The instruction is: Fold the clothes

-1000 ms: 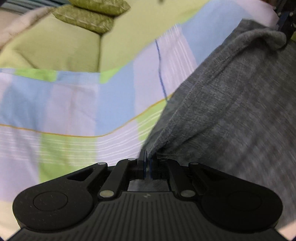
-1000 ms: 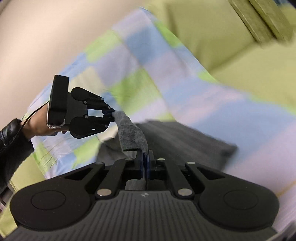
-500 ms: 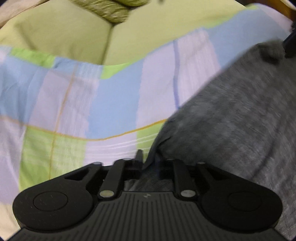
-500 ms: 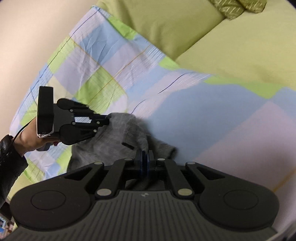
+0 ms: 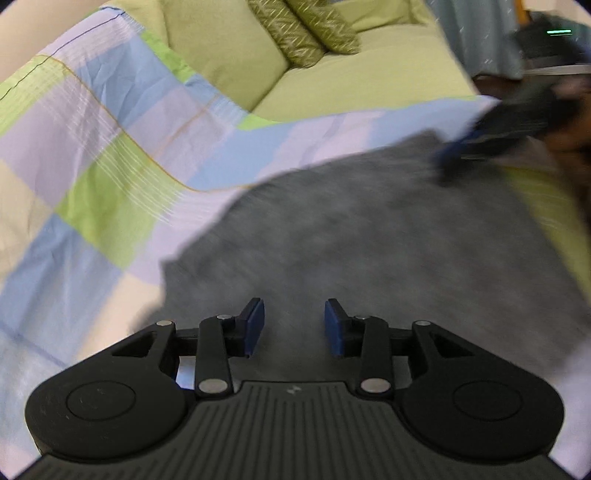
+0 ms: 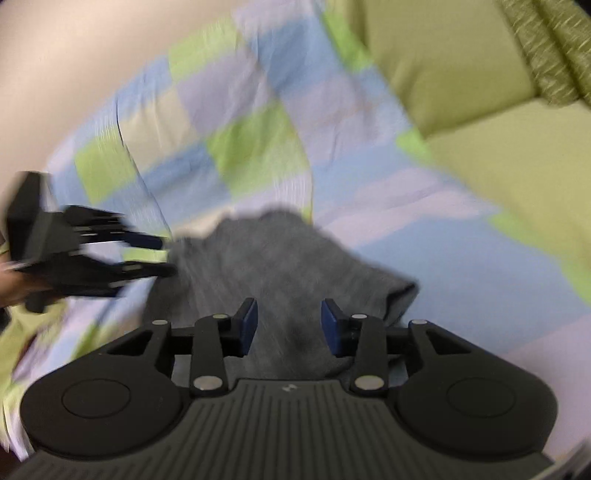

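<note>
My left gripper (image 5: 294, 326) and right gripper (image 6: 289, 325), jaws parting with nothing pinched, hang over the folded grey knit garment (image 6: 280, 266) lying on a blue, lilac and green checked sheet (image 5: 110, 177); beyond, a lime-green sofa (image 5: 332, 81) with patterned cushions (image 5: 306, 33).

A checked sheet (image 5: 110, 177) in blue, green and lilac covers part of a green sofa (image 5: 369, 85). Two patterned olive cushions (image 5: 310, 33) lean together in the sofa's corner, beyond the sheet's far edge. A pale wall (image 6: 74, 55) rises behind the sheet.
</note>
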The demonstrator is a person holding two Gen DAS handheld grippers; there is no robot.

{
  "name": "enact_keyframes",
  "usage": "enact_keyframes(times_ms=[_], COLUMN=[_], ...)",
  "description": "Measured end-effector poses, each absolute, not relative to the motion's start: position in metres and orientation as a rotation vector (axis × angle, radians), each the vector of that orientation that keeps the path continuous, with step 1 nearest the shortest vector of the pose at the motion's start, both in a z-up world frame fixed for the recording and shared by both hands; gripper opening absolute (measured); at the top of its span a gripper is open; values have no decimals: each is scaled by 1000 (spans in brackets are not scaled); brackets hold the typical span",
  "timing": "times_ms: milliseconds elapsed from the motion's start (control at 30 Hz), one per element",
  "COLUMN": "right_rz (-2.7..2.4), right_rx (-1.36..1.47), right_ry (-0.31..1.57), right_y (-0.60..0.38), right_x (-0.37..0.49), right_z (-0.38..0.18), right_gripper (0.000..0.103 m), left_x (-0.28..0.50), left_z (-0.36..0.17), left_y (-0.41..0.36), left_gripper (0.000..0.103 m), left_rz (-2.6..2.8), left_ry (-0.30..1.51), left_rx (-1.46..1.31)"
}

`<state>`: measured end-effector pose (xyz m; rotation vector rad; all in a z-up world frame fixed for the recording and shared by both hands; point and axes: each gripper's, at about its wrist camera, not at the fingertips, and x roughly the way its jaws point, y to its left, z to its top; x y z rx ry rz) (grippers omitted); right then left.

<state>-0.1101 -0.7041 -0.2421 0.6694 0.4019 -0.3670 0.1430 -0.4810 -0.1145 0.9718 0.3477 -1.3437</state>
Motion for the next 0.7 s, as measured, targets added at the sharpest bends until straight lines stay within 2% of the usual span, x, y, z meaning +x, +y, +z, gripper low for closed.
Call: enact_keyframes(times_ms=[33, 67, 267, 400, 467, 567, 667, 700], right_rz=[-394, -438, -330, -158, -66, 18, 47, 55], right_rx=[645, 615, 616, 542, 438, 189, -16, -54], right_ry=[416, 414, 358, 405, 426, 471, 506, 516], right_y=[-702, -698, -663, -622, -598, -557, -533, -530], right_x=[-112, -118, -154, -157, -153, -143, -128, -123], right_z=[-241, -237, -217, -209, -201, -189, -180, -178], right_gripper=[12, 14, 32, 34, 36, 47, 46, 41], left_x=[126, 112, 63, 56, 60, 67, 67, 67], left_z=[-120, -125, -147, -160, -159, -155, -155, -156], left_y=[-459, -442, -396, -383, -380, -374, -371, -371], left_gripper=[43, 43, 43, 45, 45, 45, 45, 46], left_rz=[-1368, -1392, -1372, -1281, -1267, -1245, -1253, -1260], left_ry=[337, 317, 216, 235, 270, 318, 329, 327], left_rx=[946, 930, 1005, 1010, 957, 834, 792, 788])
